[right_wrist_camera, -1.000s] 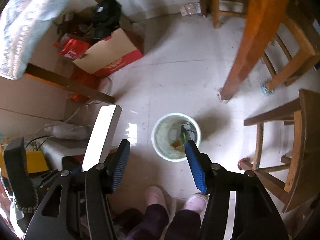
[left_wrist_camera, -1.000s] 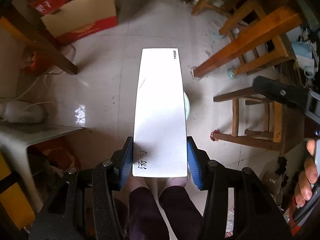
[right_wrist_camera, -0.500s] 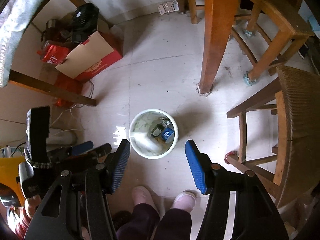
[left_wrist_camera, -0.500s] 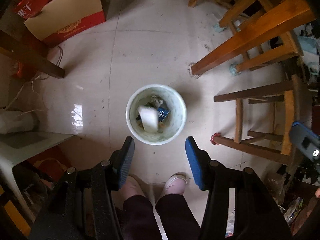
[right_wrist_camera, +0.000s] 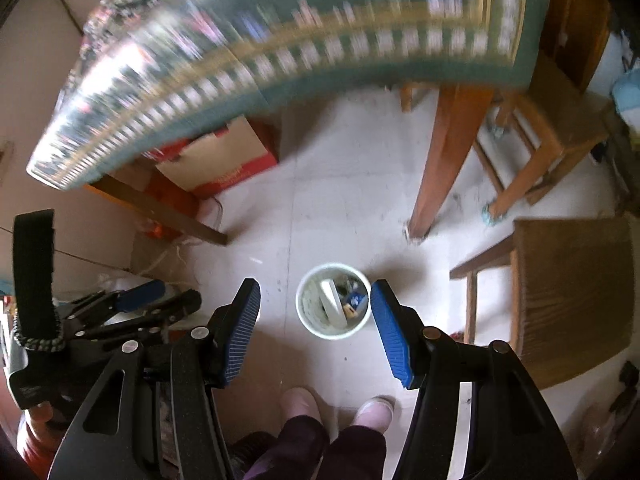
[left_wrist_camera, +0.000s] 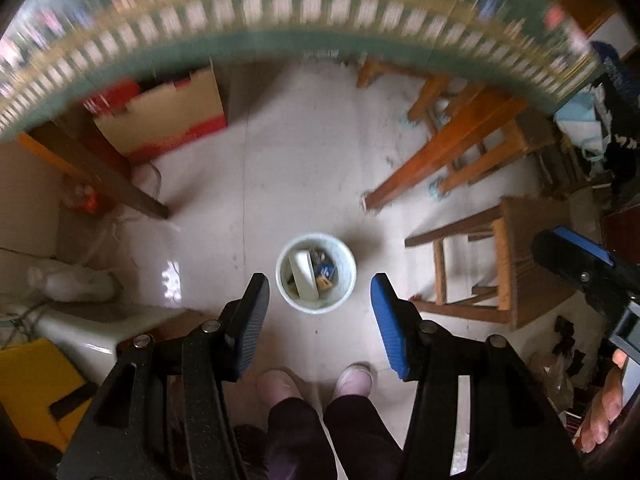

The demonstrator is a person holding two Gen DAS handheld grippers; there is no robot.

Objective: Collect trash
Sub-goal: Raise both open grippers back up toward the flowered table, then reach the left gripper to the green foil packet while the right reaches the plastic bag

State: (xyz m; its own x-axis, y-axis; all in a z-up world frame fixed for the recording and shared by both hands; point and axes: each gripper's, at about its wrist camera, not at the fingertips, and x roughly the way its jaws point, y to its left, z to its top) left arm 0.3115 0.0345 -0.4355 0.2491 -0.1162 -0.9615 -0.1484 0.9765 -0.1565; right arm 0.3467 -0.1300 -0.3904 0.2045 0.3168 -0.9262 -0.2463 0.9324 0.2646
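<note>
A white waste bin (left_wrist_camera: 282, 284) (right_wrist_camera: 304, 316) stands on the tiled floor far below both grippers. Inside it leans a long white box (left_wrist_camera: 304, 276) (right_wrist_camera: 331, 304) among other scraps, one of them blue. My left gripper (left_wrist_camera: 318, 312) hangs high over the bin, open, with nothing between its blue pads. My right gripper (right_wrist_camera: 316, 322) is open and empty as well, just left of the bin in its view. The left gripper (right_wrist_camera: 132, 308) also shows at the left of the right wrist view. The right gripper's finger (left_wrist_camera: 576, 258) shows at the right edge of the left wrist view.
A table with a green patterned cloth (left_wrist_camera: 320, 20) (right_wrist_camera: 280, 48) fills the top of both views, blurred. Its wooden legs (right_wrist_camera: 448, 160), wooden stools (left_wrist_camera: 516, 272) (right_wrist_camera: 572, 292), a red and tan cardboard box (left_wrist_camera: 168, 120) and the person's feet (left_wrist_camera: 316, 384) surround the bin.
The long white box has left my left gripper and now lies in the bin. Both grippers have risen, so the bin looks smaller and the table's cloth has come into view.
</note>
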